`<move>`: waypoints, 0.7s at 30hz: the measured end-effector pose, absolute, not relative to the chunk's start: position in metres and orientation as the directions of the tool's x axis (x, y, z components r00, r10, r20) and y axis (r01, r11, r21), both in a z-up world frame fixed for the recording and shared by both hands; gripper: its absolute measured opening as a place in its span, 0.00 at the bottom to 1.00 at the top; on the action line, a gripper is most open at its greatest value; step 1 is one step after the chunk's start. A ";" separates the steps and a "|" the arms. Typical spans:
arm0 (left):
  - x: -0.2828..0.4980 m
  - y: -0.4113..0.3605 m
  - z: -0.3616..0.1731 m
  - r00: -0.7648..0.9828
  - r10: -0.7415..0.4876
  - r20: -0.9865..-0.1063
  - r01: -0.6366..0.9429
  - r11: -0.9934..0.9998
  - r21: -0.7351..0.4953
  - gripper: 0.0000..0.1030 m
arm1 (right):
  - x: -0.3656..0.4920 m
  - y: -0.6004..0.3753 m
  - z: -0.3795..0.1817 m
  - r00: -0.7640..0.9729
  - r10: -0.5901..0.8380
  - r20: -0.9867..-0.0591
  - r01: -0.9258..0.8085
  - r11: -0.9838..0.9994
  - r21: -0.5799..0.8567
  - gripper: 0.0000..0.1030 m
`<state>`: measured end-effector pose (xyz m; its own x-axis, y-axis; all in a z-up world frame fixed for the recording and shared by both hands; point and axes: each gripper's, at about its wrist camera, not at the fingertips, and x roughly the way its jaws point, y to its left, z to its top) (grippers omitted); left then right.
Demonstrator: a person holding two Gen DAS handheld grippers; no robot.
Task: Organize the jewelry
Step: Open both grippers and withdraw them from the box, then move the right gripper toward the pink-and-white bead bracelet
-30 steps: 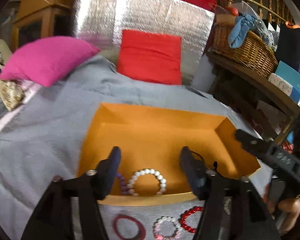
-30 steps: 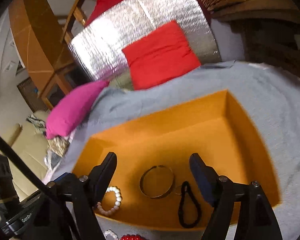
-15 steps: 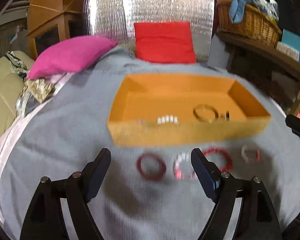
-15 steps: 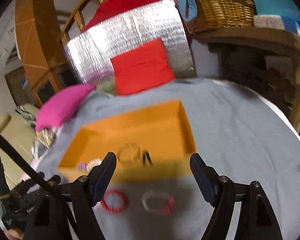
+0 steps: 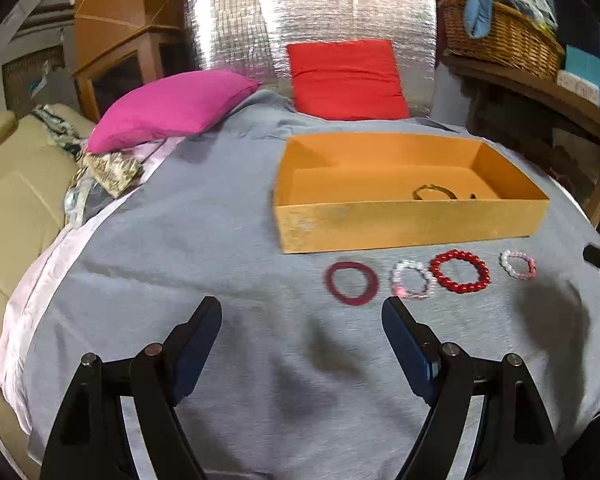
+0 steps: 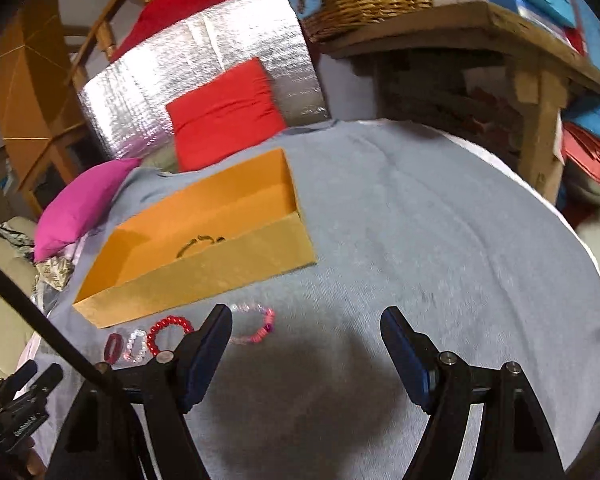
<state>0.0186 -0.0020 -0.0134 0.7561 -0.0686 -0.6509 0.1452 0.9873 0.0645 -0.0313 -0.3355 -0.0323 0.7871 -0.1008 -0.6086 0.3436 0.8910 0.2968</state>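
An orange box sits on the grey cloth, with a metal bangle inside. In front of it lie a dark red ring bracelet, a pale pink bead bracelet, a red bead bracelet and a pink and white bead bracelet. My left gripper is open and empty, back from the bracelets. My right gripper is open and empty, just right of the pink and white bracelet.
A magenta pillow, a red cushion and a silver foil panel lie behind the box. A wooden shelf with a wicker basket stands at the right. A beige sofa is at the left.
Both grippers have pulled back from over the box toward the near side of the cloth. The box now lies farther away and the row of bracelets is in full view.
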 end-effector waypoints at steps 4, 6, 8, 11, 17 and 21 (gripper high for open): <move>0.019 0.025 -0.009 0.766 -0.066 -0.640 0.122 0.992 0.044 0.80 | -0.036 -0.325 -0.035 0.765 -0.108 -0.634 0.372 0.879 0.299 0.77; 0.020 0.034 -0.010 0.764 -0.058 -0.643 0.111 0.993 0.042 0.80 | -0.037 -0.316 -0.032 0.759 -0.118 -0.641 0.371 0.887 0.276 0.77; 0.024 0.045 -0.009 0.764 -0.049 -0.644 0.093 0.995 0.035 0.80 | -0.034 -0.305 -0.028 0.748 -0.122 -0.652 0.358 0.902 0.241 0.77; 0.030 0.060 -0.006 0.767 -0.037 -0.641 0.056 0.998 0.010 0.80 | -0.027 -0.291 -0.019 0.742 -0.110 -0.661 0.332 0.917 0.221 0.77; 0.044 0.072 -0.007 0.756 -0.025 -0.654 0.008 1.000 -0.030 0.80 | -0.010 -0.269 0.001 0.751 -0.060 -0.658 0.257 0.944 0.207 0.77; 0.049 0.070 -0.011 0.746 0.002 -0.666 -0.007 1.000 -0.005 0.80 | -0.002 -0.264 0.005 0.749 -0.011 -0.662 0.203 0.956 0.213 0.77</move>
<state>0.0486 0.0705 -0.0109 0.7457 0.0020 -0.6662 -0.0068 1.0000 -0.0045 -0.0023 -0.2641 0.0048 0.7493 -0.0114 -0.6621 0.2029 0.9557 0.2132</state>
